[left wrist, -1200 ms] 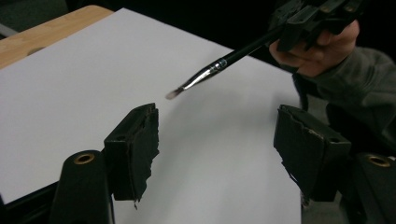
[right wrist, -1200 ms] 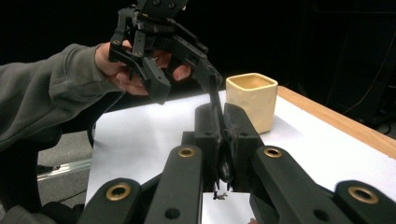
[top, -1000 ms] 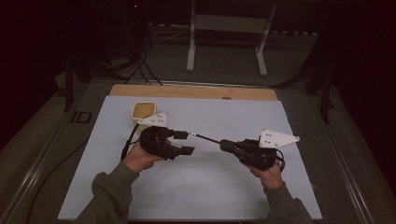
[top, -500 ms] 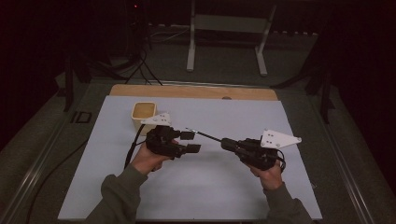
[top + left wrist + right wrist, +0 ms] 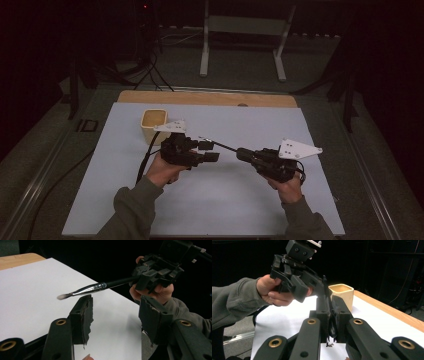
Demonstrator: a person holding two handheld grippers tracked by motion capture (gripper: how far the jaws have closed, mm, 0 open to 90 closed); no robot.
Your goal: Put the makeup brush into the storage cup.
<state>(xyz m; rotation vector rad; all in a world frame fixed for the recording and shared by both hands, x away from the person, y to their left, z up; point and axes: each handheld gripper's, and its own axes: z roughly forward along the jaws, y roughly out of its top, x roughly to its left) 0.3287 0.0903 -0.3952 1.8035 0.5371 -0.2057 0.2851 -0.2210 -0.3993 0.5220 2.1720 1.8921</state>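
A thin black paintbrush (image 5: 220, 145) with a silver ferrule (image 5: 96, 287) and pale bristles is held in the air above the white table sheet (image 5: 225, 205). My right gripper (image 5: 243, 153) is shut on its handle, and the bristle end points toward my left gripper (image 5: 210, 151). In the left gripper view my left gripper (image 5: 116, 302) is open. The brush (image 5: 117, 282) crosses just above and beyond its left jaw, apart from both pads. The right gripper view looks along the right gripper (image 5: 329, 302), clamped on the handle (image 5: 325, 283), with the left gripper (image 5: 308, 287) close ahead.
A cream square cup (image 5: 154, 125) stands upright on the sheet behind the left gripper, also the cup (image 5: 340, 293) in the right gripper view. A wooden strip (image 5: 210, 98) edges the table's far side. A black cable (image 5: 147, 155) trails left. A metal stand (image 5: 240, 45) sits on the floor beyond.
My left gripper has moved right, toward the brush tip, and turned its open jaws closer to it. The right gripper has held the brush almost still.
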